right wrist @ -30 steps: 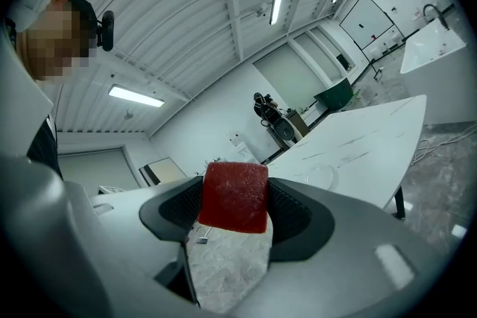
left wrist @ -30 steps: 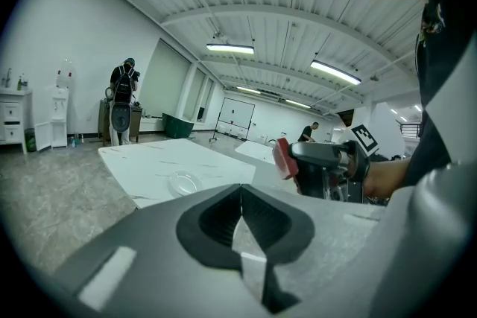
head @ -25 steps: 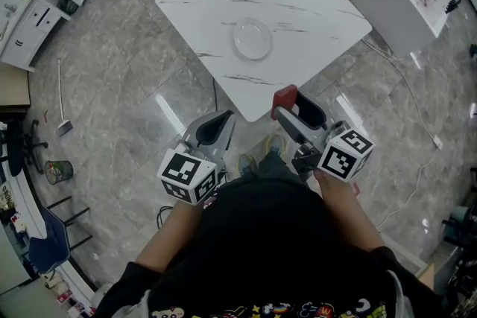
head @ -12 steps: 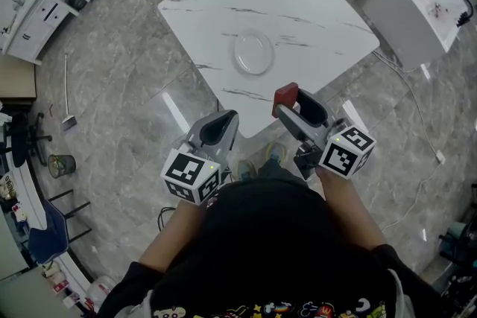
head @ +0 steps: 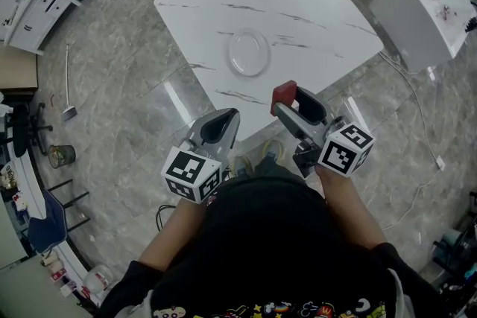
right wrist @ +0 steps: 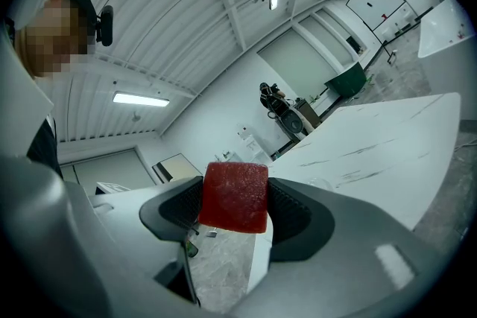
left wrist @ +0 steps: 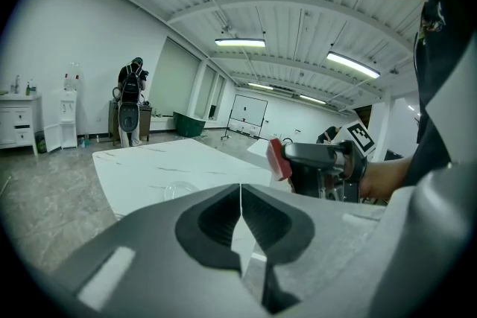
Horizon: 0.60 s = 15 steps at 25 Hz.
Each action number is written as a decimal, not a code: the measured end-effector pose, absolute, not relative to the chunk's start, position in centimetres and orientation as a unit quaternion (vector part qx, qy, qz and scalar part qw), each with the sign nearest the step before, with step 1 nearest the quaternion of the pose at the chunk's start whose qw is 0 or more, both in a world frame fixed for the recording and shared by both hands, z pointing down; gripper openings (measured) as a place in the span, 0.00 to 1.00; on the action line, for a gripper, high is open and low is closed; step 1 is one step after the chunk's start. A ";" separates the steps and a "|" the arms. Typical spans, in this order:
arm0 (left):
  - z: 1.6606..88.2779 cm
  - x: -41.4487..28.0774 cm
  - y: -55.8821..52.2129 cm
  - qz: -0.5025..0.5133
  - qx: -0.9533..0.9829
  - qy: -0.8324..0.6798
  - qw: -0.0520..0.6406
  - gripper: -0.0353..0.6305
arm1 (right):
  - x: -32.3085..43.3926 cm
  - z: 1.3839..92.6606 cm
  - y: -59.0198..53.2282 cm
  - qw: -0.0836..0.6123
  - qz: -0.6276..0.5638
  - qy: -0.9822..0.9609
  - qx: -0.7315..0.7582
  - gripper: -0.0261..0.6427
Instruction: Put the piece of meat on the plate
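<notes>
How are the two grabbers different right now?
The right gripper holds the red piece of meat; the left gripper holds nothing. The left gripper's jaws touch each other; the right gripper's are kept apart by the piece of meat. Both are grey and closed.

We only get the red tip of the piece of meat (head: 283, 93) at the table's (head: 298, 11) near edge, the rest tucked between the right gripper's (head: 289, 102) jaws. In the left gripper view, the plate (left wrist: 177, 189) on the table sits half behind the left gripper (left wrist: 240, 196). The white bin (head: 425, 4) right of the table runs off-frame.
</notes>
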<state>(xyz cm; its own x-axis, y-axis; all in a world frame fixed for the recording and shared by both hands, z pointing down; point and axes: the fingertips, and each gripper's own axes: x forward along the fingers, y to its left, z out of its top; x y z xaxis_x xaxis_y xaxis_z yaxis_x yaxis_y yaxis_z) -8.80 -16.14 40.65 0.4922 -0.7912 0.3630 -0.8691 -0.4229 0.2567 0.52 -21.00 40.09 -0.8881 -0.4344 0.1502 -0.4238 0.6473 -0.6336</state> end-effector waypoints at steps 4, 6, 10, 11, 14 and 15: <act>40.7 -7.8 -16.9 0.098 0.833 -0.503 0.209 0.05 | 1.4 40.2 -21.9 0.005 -0.349 0.909 -0.227 0.48; 40.9 -7.2 -17.1 0.099 0.830 -0.507 0.209 0.05 | 1.8 40.4 -22.4 0.002 -0.347 0.912 -0.220 0.48; 41.4 -5.6 -17.5 0.097 0.825 -0.517 0.207 0.05 | 2.9 41.0 -22.8 0.001 -0.347 0.915 -0.207 0.48; 41.5 -5.3 -17.6 0.096 0.824 -0.518 0.208 0.05 | 3.1 41.0 -23.0 -0.001 -0.346 0.916 -0.204 0.48; 41.4 -4.7 -17.6 0.098 0.822 -0.521 0.209 0.05 | 3.5 41.1 -23.4 -0.003 -0.347 0.916 -0.199 0.48; 41.3 -4.6 -17.6 0.100 0.821 -0.522 0.208 0.05 | 3.5 41.0 -23.5 -0.003 -0.348 0.916 -0.198 0.48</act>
<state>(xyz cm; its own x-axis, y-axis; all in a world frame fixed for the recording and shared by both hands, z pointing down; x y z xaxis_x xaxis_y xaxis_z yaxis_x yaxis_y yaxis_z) -4.59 -17.63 41.33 0.4360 -0.8150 0.3816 -0.8984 -0.3692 0.2379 3.54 -23.52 41.05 -0.9219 -0.3601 0.1431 -0.3643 0.6799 -0.6364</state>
